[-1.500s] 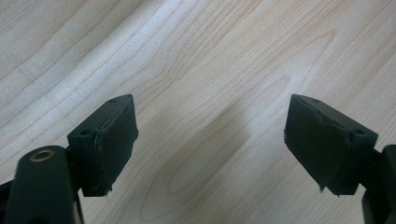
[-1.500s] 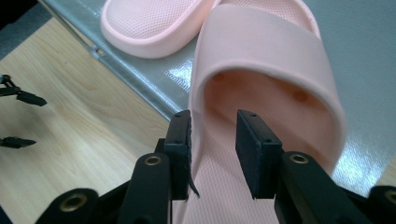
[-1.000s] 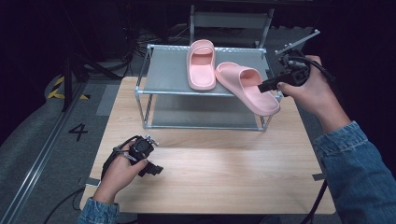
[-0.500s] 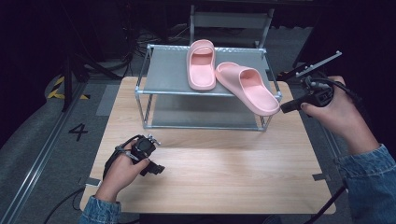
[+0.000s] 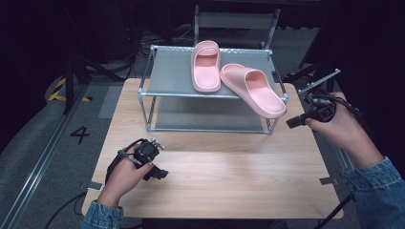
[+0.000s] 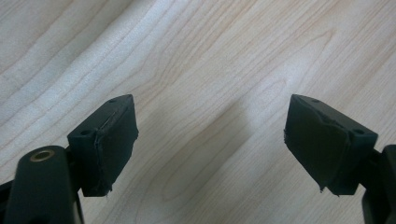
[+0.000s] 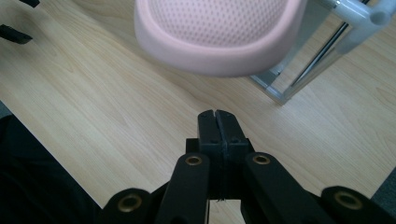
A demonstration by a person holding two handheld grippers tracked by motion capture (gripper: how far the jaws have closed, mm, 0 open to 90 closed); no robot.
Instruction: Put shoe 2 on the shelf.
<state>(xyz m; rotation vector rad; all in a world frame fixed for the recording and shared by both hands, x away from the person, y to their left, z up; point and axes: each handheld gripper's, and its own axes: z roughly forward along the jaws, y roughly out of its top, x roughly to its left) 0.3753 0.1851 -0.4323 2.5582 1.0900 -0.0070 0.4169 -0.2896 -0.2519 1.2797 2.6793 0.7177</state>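
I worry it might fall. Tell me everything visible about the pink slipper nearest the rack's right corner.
The pink foam-looking slide slipper lies sole-down and skewed on the metal rack's grey top shelf, heel end overhanging the front right corner. It has a wide strap and a dotted-texture sole. Its toe end meets the other pink slipper. No gripper touches it.

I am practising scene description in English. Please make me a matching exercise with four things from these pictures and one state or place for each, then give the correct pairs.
Things:
1. left hand-held gripper
2. right hand-held gripper
3. left pink slipper
4. right pink slipper

States or places:
A. heel sticks out over the rack's front corner
B. jaws shut, nothing between them
C. lies fully on the metal rack's top shelf
D. jaws wide open above the wooden table

Pairs: 1-D, 2-B, 3-C, 4-A
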